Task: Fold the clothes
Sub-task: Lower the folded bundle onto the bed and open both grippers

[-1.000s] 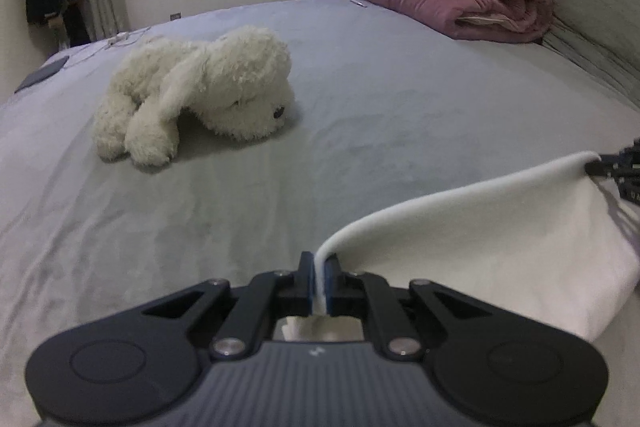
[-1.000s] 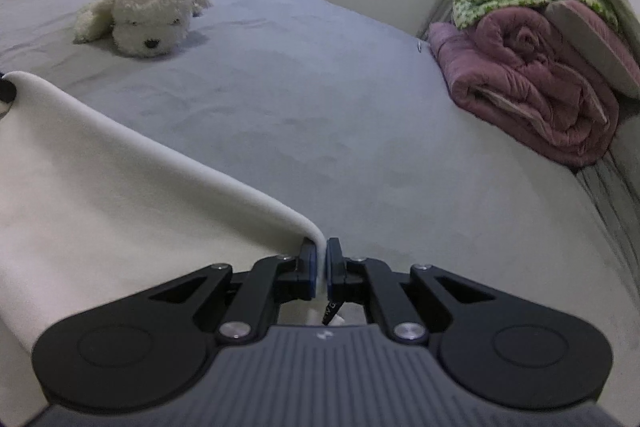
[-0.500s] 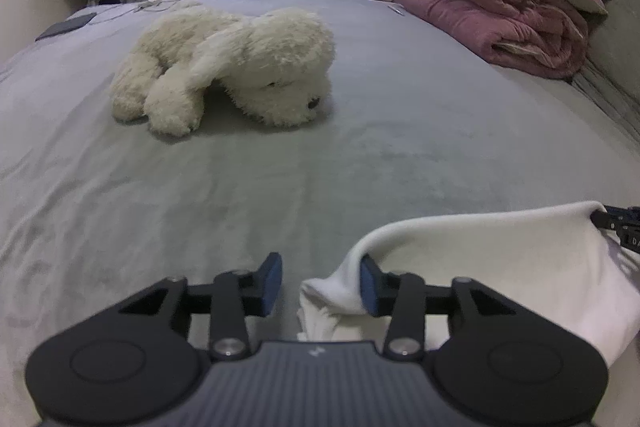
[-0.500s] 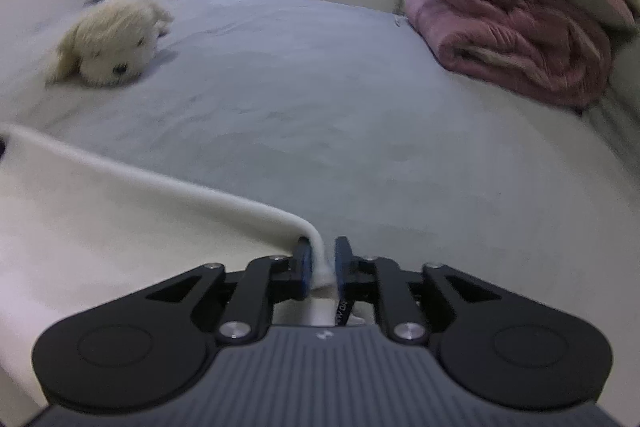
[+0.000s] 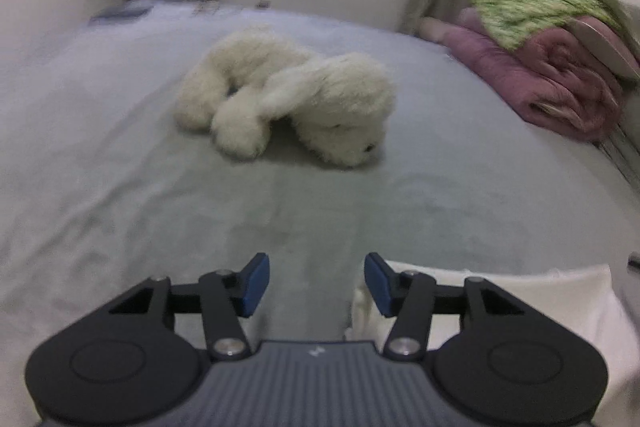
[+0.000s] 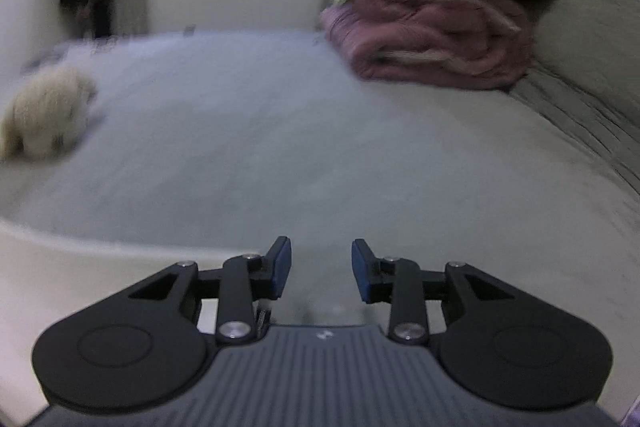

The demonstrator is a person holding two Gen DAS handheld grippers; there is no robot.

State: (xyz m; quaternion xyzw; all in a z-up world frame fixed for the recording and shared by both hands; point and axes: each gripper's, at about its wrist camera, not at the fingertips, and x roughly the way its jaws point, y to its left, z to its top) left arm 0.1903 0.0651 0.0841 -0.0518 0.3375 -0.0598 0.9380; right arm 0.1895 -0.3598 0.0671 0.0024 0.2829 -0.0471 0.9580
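Observation:
A white garment lies flat on the grey bed, low and right in the left wrist view, partly hidden behind the gripper body. My left gripper stands open just left of its edge, with nothing between the fingers. In the right wrist view the same white garment spreads across the lower left. My right gripper is open beside its right edge, holding nothing. Both views are blurred by motion.
A cream plush dog lies on the grey bed ahead of the left gripper; the plush dog shows far left in the right view. Folded pink and green quilts are stacked at the back right by a grey headboard.
Both grippers have opened and let go of the white garment, which has dropped flat onto the bed. Both have moved forward, closer to the plush dog and the quilts.

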